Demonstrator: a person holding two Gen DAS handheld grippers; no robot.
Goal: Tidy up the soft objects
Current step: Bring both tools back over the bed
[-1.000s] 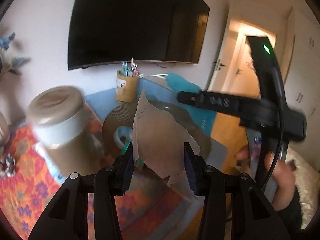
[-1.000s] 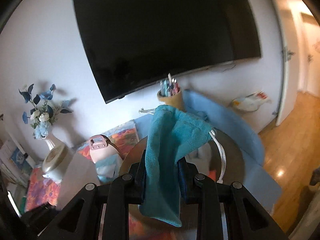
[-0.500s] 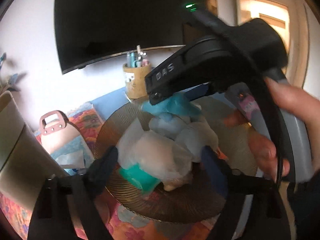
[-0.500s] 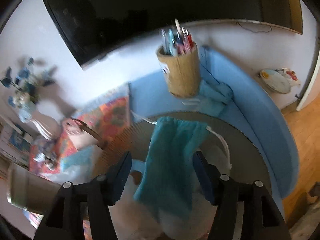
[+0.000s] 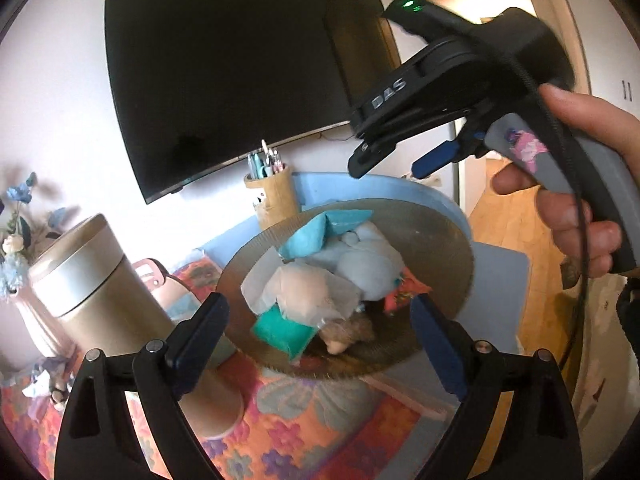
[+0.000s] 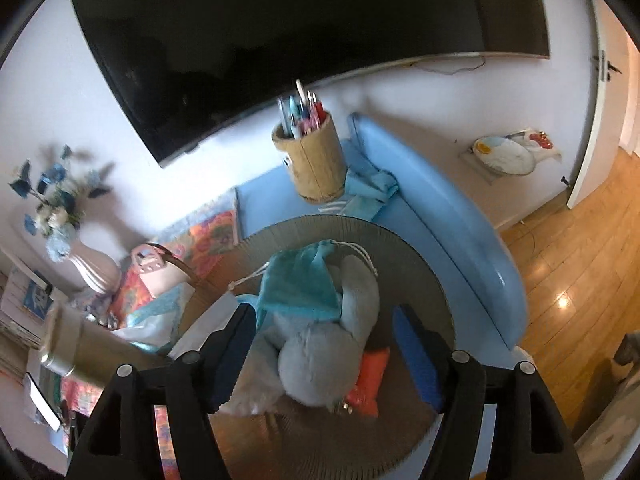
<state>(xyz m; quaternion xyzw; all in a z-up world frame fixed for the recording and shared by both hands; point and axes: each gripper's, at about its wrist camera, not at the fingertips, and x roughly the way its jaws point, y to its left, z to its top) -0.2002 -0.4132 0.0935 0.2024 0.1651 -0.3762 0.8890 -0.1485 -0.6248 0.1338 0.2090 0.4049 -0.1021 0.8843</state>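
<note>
Left wrist view: left gripper (image 5: 318, 322) is hanging over the round woven tray (image 5: 448, 240) with jaws spread wide, gripping nothing. Between its fingertips (image 5: 204, 328) a heap of soft objects is lying on the tray: crumpled pale tissue paper (image 5: 308, 290) on top of a teal cloth (image 5: 284, 332), a light-blue plush (image 5: 368, 264) behind them, a turquoise drawstring pouch (image 5: 316, 232) at the far side, an orange piece (image 5: 404, 294) at the right. A beige canister (image 5: 100, 292) is standing just left of the tray, on a floral mat (image 5: 304, 432). Right gripper (image 5: 384, 156) is showing at upper right, hand (image 5: 580, 184) wrapping its handle, blue pads apart.

Right wrist view: right gripper (image 6: 326, 344) is also hovering over the tray (image 6: 416, 260), jaws released, empty. Turquoise pouch (image 6: 300, 284) is resting on the plush (image 6: 332, 356), white cord trailing off it; orange piece (image 6: 370, 380) is touching the plush's right side. A pen holder (image 6: 316, 160) is standing beyond the tray on a blue pad (image 6: 452, 208), under a wall TV (image 6: 304, 32). A flower vase (image 6: 96, 268) is sitting far left.
</note>
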